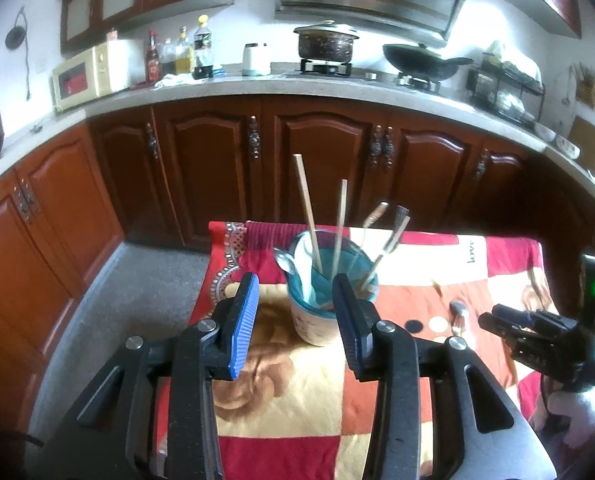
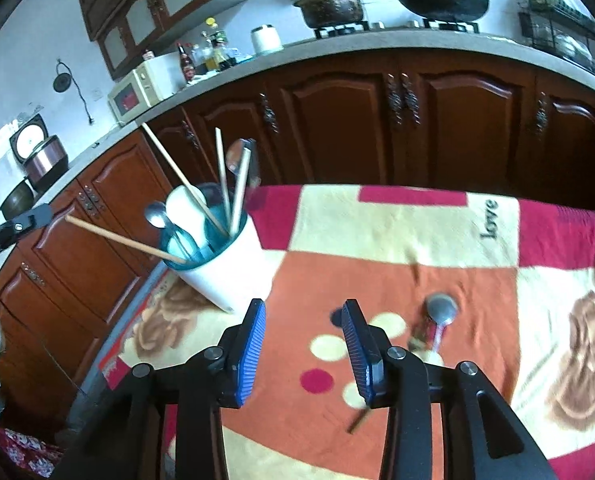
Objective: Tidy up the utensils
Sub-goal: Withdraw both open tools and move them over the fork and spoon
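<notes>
On the blanket-covered desk [image 2: 397,240], the utensil holder [image 2: 225,276], a white cup with a teal inner rim, stands toward 10 o'clock in the right wrist view. It carries several wooden chopsticks [image 2: 185,180], a metal spoon [image 2: 157,216] and a white ladle-like spoon [image 2: 185,208], all leaning out at angles. A loose spoon [image 2: 441,312] lies on the orange patch of the blanket at about 2 o'clock from the right gripper [image 2: 303,316], with its bowl pointing away; it is blurred. The right gripper has its blue pads apart with nothing between them.

From the left wrist, the holder sits at 12 o'clock, just beyond the left gripper [image 1: 293,292], whose blue pads stand wide apart and grip nothing; whether the right-hand pad touches the cup rim I cannot tell. The right gripper shows at 3 o'clock there.
</notes>
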A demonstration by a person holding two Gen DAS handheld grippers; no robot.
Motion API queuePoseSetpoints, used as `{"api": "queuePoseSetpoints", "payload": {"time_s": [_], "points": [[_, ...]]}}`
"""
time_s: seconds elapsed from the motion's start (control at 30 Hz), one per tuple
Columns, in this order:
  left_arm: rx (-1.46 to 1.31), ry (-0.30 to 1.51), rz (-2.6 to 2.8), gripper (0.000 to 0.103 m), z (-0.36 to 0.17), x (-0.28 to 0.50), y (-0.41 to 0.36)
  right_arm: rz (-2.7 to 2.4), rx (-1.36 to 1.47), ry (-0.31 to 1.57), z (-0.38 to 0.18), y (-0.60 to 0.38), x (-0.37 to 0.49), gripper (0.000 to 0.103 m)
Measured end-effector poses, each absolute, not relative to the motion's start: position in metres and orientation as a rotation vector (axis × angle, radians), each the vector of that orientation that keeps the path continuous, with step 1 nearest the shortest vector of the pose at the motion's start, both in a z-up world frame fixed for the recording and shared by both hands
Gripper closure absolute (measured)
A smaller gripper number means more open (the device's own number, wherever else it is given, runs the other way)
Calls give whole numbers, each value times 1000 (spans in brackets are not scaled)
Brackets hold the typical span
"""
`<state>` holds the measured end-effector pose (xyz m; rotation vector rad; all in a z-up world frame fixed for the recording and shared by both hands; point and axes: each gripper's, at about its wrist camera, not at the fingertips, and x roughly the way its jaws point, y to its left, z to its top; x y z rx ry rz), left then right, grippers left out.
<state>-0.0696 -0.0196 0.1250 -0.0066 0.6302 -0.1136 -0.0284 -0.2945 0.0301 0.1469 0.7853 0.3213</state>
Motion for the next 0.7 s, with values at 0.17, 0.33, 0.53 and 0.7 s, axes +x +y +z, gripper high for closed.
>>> {"api": "queuePoseSetpoints", "payload": {"time_s": [0.17,0.33,0.53,0.7], "points": [[-5,630,-201,64,126,-86,-44,266,160,816,15,-320,-39,64],[11,663,-315,63,117,-92,-81,194,194,869,-12,-352,-43,64],[42,759,-425,63,83,-85,-133,145,261,923,-47,-382,-31,64],[50,845,-464,63,53,-68,-163,136,289,946,-68,-395,-7,64]]}}
